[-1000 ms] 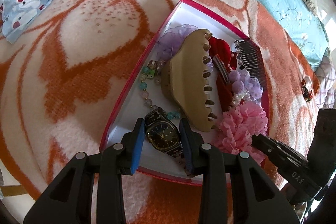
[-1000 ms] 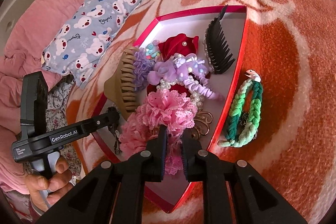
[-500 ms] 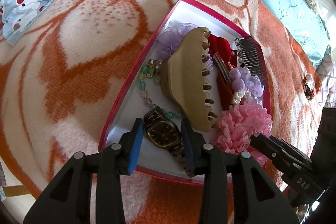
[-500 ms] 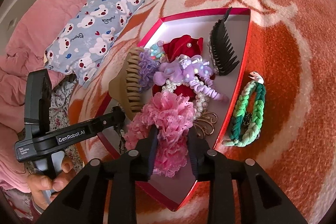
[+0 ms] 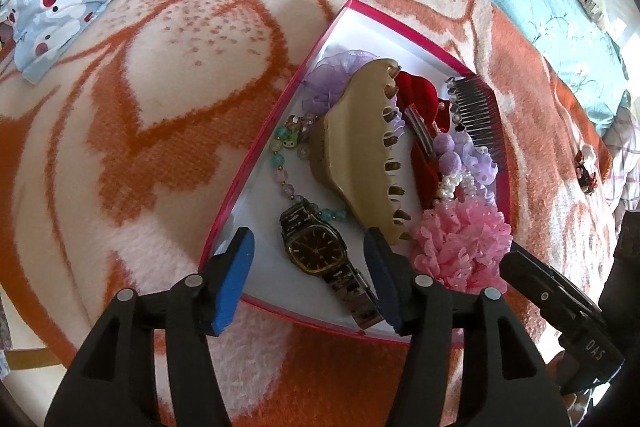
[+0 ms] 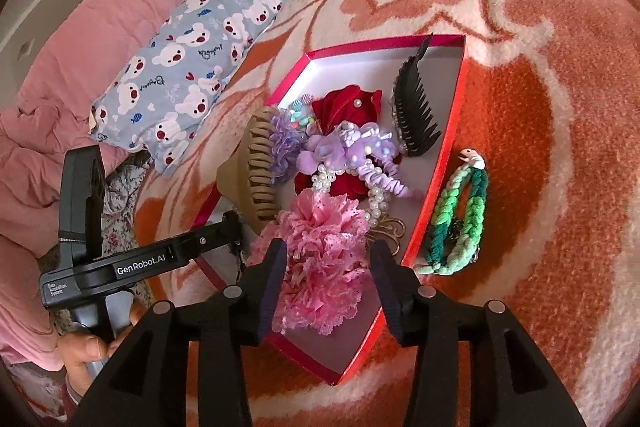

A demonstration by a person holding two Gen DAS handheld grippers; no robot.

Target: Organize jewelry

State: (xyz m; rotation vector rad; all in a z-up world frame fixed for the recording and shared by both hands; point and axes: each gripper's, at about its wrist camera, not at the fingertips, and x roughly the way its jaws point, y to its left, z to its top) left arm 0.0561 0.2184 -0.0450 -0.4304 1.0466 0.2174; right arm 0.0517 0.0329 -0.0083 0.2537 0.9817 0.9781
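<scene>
A: On the bed blanket (image 5: 168,131), what's the status w/ the box?

B: Red box (image 6: 452,131) sits on it, packed w/ hair stuff: tan claw clip (image 5: 356,155), black comb (image 6: 414,115), pink scrunchie (image 6: 324,255), bead bracelet (image 5: 288,155). Watch (image 5: 318,251) lies flat in the near corner of the box.

A: Left hand-held gripper?

B: Left hand-held gripper (image 5: 308,271) is spread wide, one finger each side of the watch, pinching nothing; can't tell if the fingers touch the box floor. Looks like the watch is placed, imo.

A: Right one?

B: Right hand-held gripper (image 6: 330,275) is spread too, straddling the pink scrunchie w/o squeezing it. Scrunchie rests in the box.

A: What's left out?

B: Green braided band (image 6: 460,215) lies on the blanket just beside the box's right wall, outside it. Also a small red/black trinket (image 5: 586,167) further off on the blanket; too small to ID.

A: Next move?

B: Prob right side swings over to the green band, closes on one braided edge, lifts it over the wall & drops it in the bare patch near the box's tip. Band's soft, so a firm pinch is needed
</scene>
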